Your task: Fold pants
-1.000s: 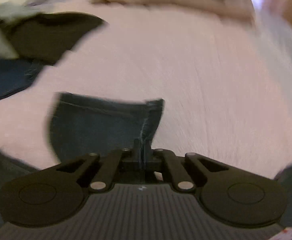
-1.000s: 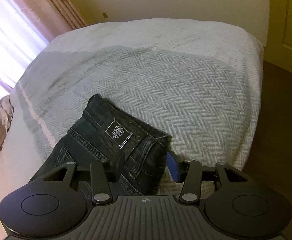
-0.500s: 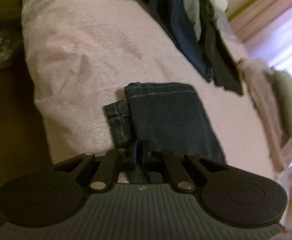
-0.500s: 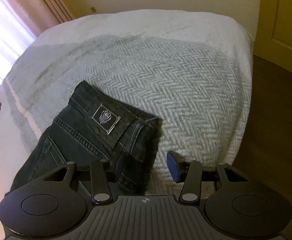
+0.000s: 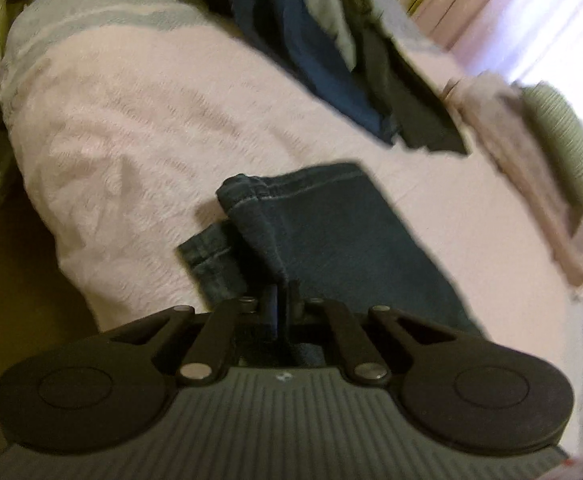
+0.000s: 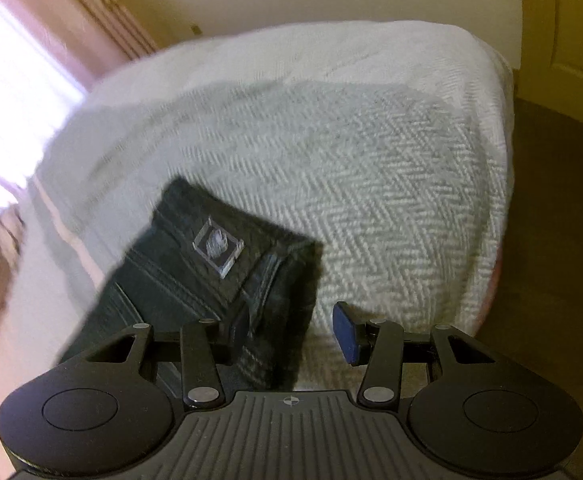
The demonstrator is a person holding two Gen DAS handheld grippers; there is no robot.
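Denim pants (image 5: 331, 232) limp, heavy, thick at seams. Left tool (image 5: 282, 300) clamped on leg-hem edge. Right tool (image 6: 291, 330) half-open, waistband corner between pads, ungripped; pinch there.

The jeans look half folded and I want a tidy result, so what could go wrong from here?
1. The left hand-held gripper pinches only an edge of the jeans near the hems; the denim could slip out mid-fold.
2. The two leg hems lie offset, so the fold may end uneven.
3. The right hand-held gripper is open over the waistband, near the bed's edge; unpinned, that end may drag or slide off.
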